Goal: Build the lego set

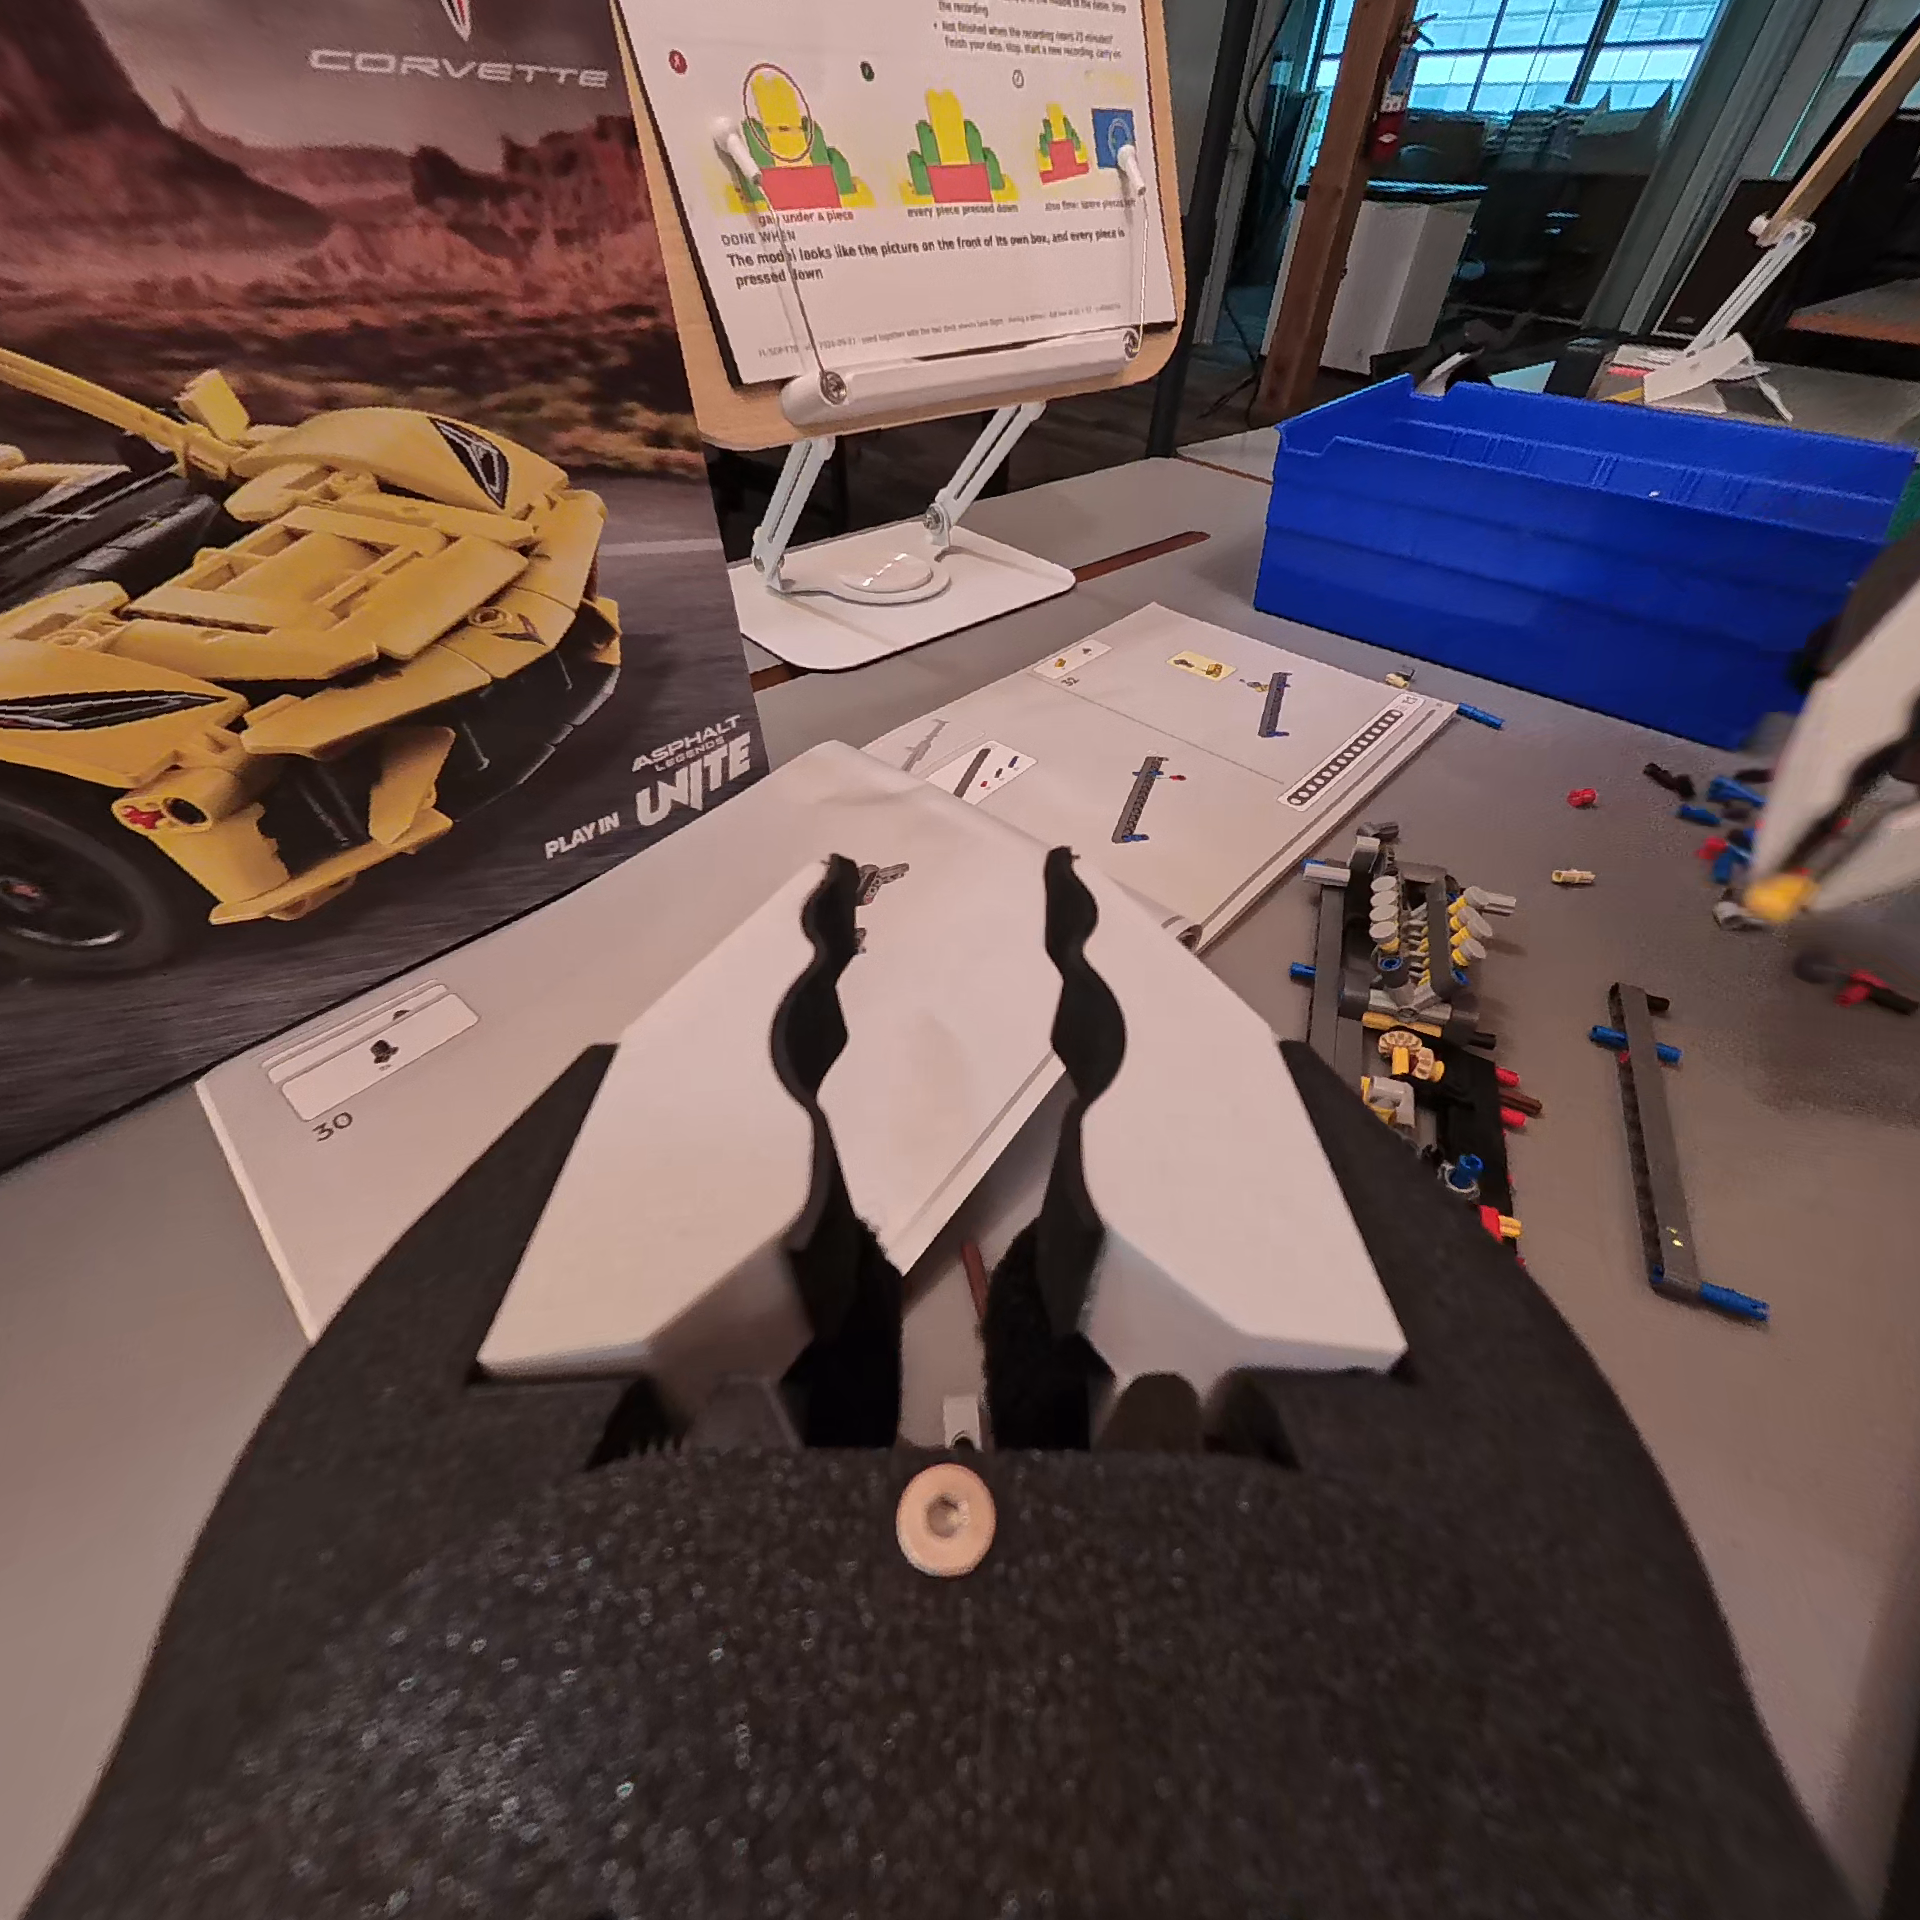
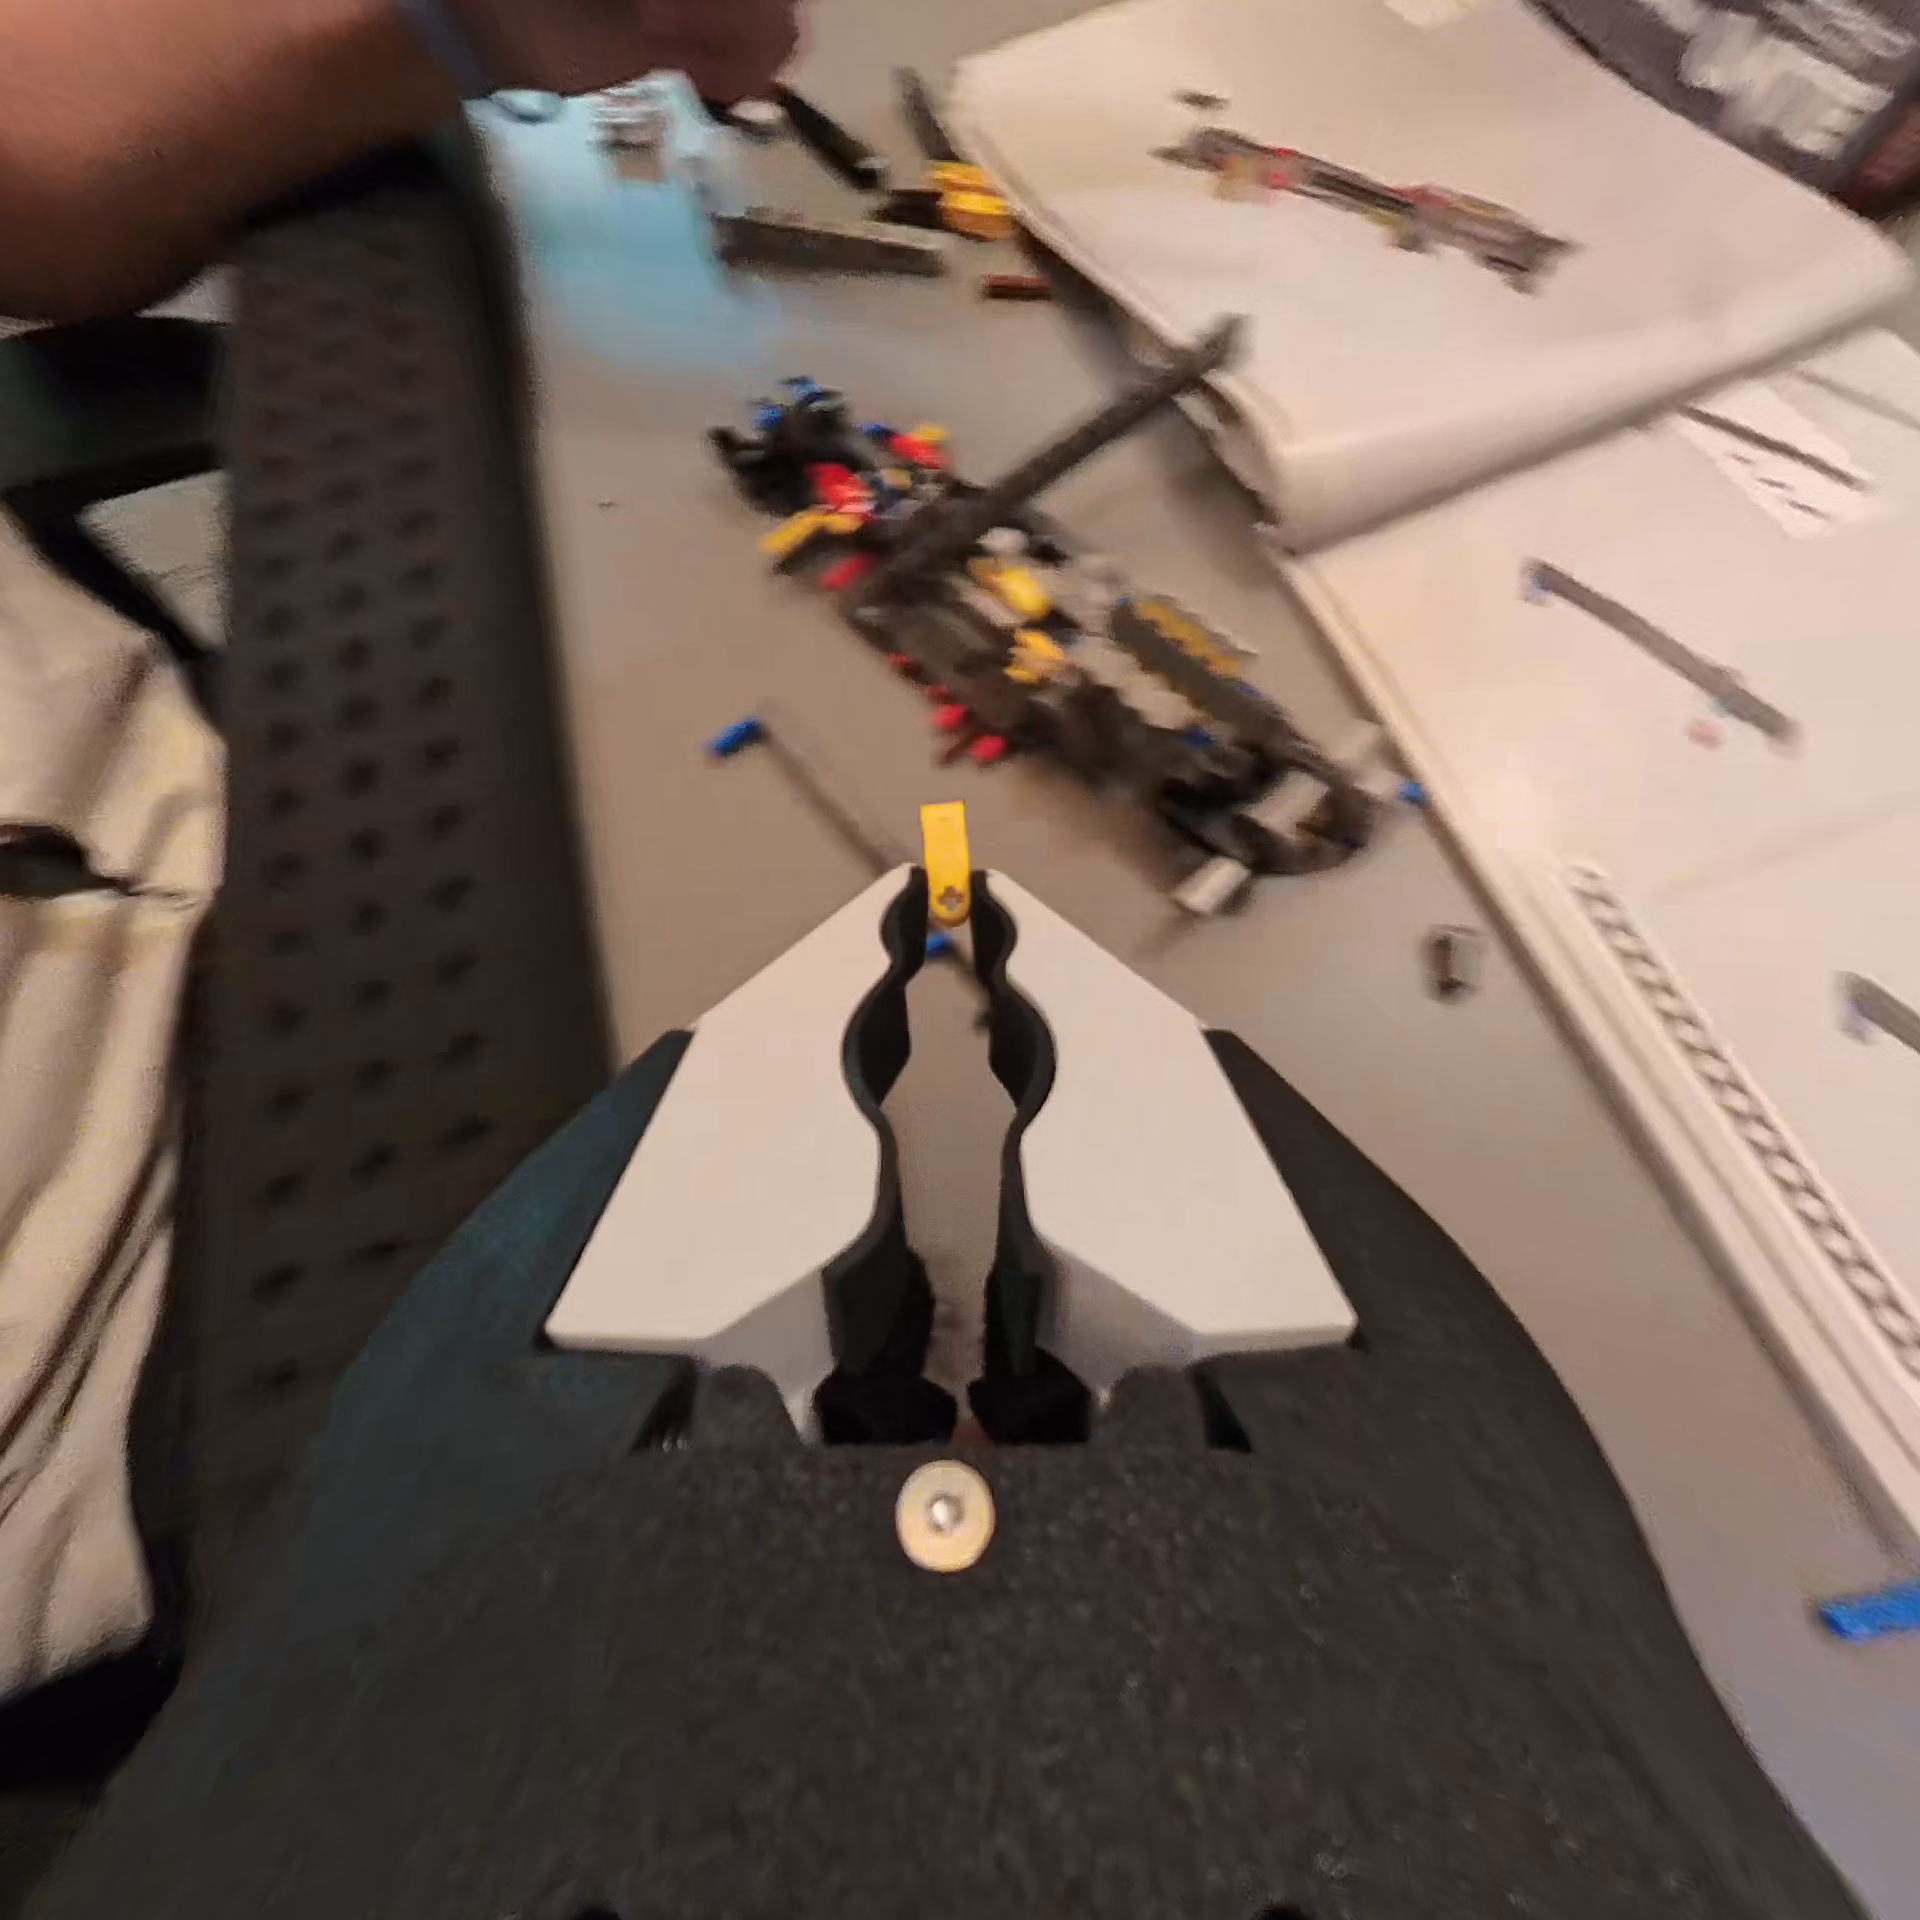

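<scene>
**Yellow piece in the right tool, left tool idle over the booklet**

Left wrist view: the left tool [image 1: 951, 862] hangs with its fingers spread wide and nothing between them, poised above the open instruction booklet [image 1: 1164, 727] lying on the grey surface [image 1: 1766, 1558]. A lifted page [image 1: 914, 1039] of the booklet curls up beneath the fingers, so this tool is probably there to manage the pages or simply waiting. To the right lies the partly built chassis [image 1: 1403, 987], long and dark with yellow and grey parts, set just beside the booklet so that it can be checked against the drawings. A loose dark beam [image 1: 1652, 1132] with blue pins lies near it, and small red, blue and black pieces [image 1: 1704, 800] are scattered in front of a blue bin [image 1: 1558, 540]. The set's box [image 1: 312, 582] stands upright behind as a reference picture, next to a stand holding an instruction sheet [image 1: 914, 208].

Right wrist view: blurred. The right tool [image 2: 948, 883] is pinched narrowly on a small yellow piece [image 2: 945, 847], gripped by its lower end so the upper end stands free beyond the tips, likely to leave that end clear for fitting. The chassis [image 2: 1039, 644] lies ahead on the surface, apart from the piece.
</scene>
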